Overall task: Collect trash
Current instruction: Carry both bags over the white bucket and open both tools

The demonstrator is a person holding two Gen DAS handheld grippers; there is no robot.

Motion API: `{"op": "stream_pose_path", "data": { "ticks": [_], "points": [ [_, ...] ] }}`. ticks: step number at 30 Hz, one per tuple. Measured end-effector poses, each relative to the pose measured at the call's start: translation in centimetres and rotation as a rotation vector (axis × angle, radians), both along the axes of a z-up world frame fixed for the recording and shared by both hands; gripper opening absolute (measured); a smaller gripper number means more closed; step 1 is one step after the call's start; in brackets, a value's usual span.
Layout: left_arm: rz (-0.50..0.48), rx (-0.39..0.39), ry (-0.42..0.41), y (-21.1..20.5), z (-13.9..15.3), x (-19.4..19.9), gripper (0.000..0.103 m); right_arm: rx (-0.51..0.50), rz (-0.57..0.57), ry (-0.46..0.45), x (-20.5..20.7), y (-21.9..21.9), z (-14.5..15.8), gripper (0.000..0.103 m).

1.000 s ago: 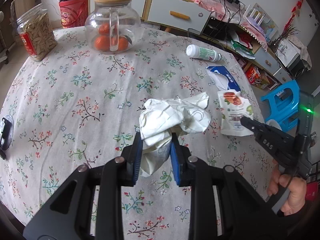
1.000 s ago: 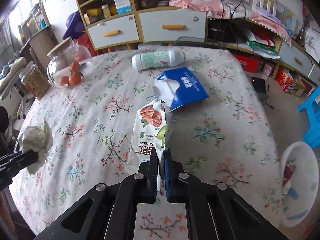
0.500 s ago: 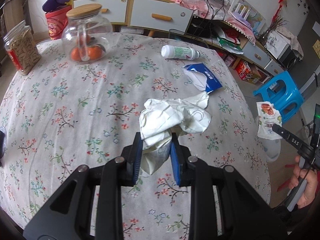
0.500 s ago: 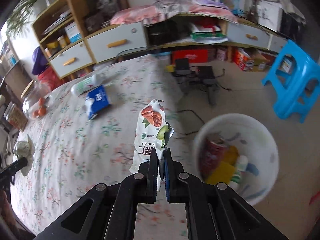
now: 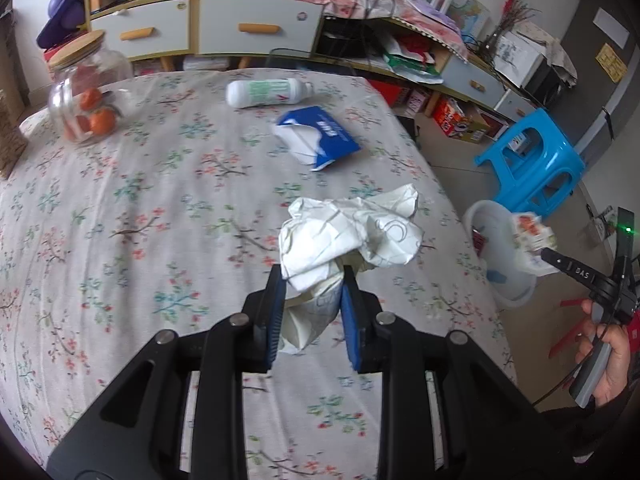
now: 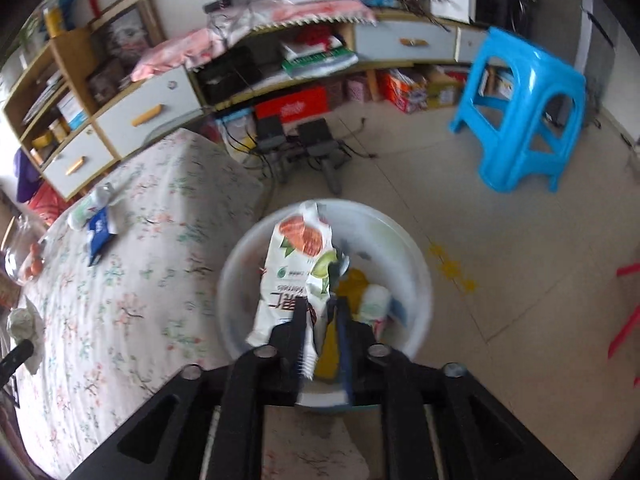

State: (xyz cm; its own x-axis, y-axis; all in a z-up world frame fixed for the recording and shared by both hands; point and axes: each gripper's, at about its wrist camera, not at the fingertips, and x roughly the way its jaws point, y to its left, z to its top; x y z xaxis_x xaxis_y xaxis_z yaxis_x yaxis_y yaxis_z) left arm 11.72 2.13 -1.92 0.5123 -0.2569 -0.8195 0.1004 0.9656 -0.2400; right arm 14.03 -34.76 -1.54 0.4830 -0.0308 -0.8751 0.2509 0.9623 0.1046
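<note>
My left gripper point(image 5: 311, 286) is shut on a crumpled white paper wad point(image 5: 352, 236) and holds it above the floral table point(image 5: 140, 208). My right gripper point(image 6: 320, 312) is over the white trash bin point(image 6: 240, 272) on the floor. Its jaws stand slightly apart, with a white snack packet point(image 6: 298, 268) against the left finger, hanging over the bin. The bin holds yellow and white trash. In the left wrist view the right gripper point(image 5: 550, 254), packet point(image 5: 532, 230) and bin point(image 5: 480, 216) show at right. A blue tissue pack point(image 5: 320, 136) and a white bottle point(image 5: 268, 93) lie on the table.
A glass jar of oranges point(image 5: 86, 92) stands at the table's far left. A blue plastic stool point(image 6: 524, 112) stands on the floor beyond the bin. Cabinets and cluttered shelves point(image 5: 224, 28) line the far wall. Red tape marks point(image 6: 624, 320) lie on the floor at right.
My right gripper carried the snack packet off the table to above the bin, and its jaws have parted a little. My left gripper, holding the wad, swung toward the table's right side.
</note>
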Motion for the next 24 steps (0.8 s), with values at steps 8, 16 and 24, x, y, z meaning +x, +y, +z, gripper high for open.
{"op": "stream_pose_path", "data": {
  "ticks": [8,16,24],
  "points": [
    [-0.094,0.020,-0.002,-5.8,0.0,0.5,0.028,0.009,-0.044,-0.043,-2.3,-3.5,1.3,0.058],
    [-0.212,0.016,0.021,-13.4,-1.4,1.9,0.029,-0.062,-0.072,-0.049,-4.3,-5.9,1.6,0.063],
    [-0.317,0.056,0.019,-20.1,-1.9,2.9,0.029,-0.083,-0.093,-0.037,-5.2,-7.9,1.4,0.070]
  ]
}}
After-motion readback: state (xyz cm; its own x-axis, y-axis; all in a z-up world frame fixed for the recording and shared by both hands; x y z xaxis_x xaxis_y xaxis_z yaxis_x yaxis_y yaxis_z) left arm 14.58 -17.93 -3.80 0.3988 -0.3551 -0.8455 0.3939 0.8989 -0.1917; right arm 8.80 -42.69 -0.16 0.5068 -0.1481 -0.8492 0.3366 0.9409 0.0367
